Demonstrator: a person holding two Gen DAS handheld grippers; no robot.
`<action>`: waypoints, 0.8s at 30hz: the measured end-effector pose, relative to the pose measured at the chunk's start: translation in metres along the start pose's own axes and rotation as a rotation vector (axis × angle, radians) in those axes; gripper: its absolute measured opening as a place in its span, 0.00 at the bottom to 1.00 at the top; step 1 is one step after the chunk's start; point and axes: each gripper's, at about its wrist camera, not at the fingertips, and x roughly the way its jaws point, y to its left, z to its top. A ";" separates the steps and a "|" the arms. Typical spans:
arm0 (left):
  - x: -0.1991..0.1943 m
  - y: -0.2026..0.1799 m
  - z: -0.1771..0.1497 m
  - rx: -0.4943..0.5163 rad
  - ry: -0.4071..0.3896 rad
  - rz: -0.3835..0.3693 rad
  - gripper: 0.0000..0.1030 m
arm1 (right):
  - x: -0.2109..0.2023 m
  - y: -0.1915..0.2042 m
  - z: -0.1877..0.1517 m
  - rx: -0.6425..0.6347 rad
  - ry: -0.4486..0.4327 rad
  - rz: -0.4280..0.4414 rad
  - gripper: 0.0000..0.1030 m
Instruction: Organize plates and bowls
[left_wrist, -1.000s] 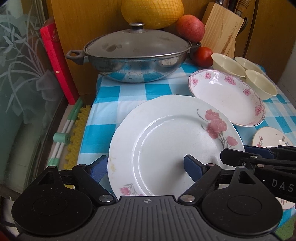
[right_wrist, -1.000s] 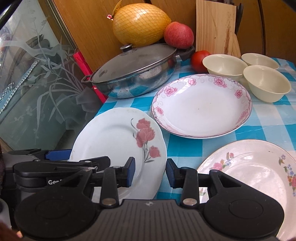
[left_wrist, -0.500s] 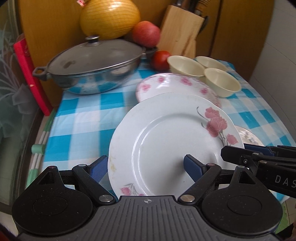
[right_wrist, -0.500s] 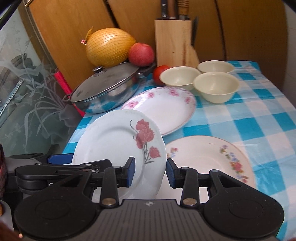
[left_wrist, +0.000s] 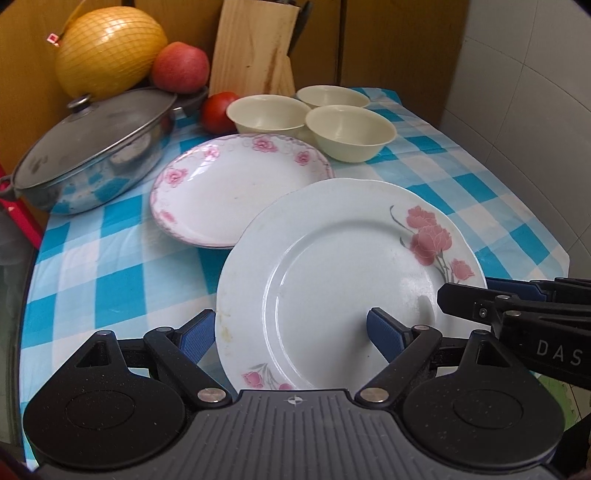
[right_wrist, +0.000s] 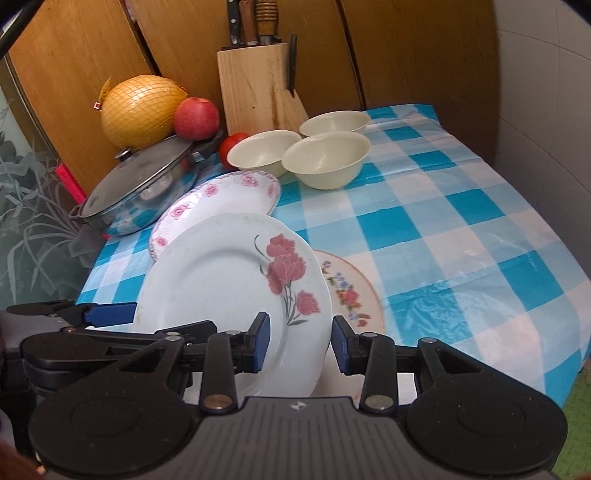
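Observation:
A white plate with red flowers (left_wrist: 351, 280) (right_wrist: 229, 288) is lifted off the table, held between my two grippers. My left gripper (left_wrist: 291, 332) has its jaws set wide around the plate's near left rim. My right gripper (right_wrist: 299, 341) has its jaws around the plate's right rim. A pink-rimmed deep plate (left_wrist: 236, 188) (right_wrist: 221, 199) lies behind. A cream plate with small flowers (right_wrist: 351, 291) lies under the lifted plate's right side. Three cream bowls (left_wrist: 347, 133) (right_wrist: 325, 158) stand at the back.
A lidded steel pan (left_wrist: 92, 147) sits back left, with a netted yellow melon (left_wrist: 110, 48), an apple (left_wrist: 181, 66) and a tomato (left_wrist: 219, 112). A wooden knife block (right_wrist: 255, 88) stands against the wooden wall. The blue checked cloth (right_wrist: 461, 229) extends right.
Both grippers have carried the red-flower plate up and to the right, from beside the pan to over the cream flowered plate.

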 end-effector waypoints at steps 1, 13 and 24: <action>0.001 -0.003 0.001 0.006 0.001 -0.002 0.88 | 0.001 -0.003 0.001 0.006 0.002 -0.007 0.34; 0.023 -0.028 0.011 0.042 0.027 -0.036 0.76 | 0.011 -0.017 0.004 -0.024 0.007 -0.091 0.33; 0.016 0.012 0.030 -0.082 -0.007 -0.023 0.79 | 0.012 -0.021 0.020 -0.060 -0.083 -0.140 0.31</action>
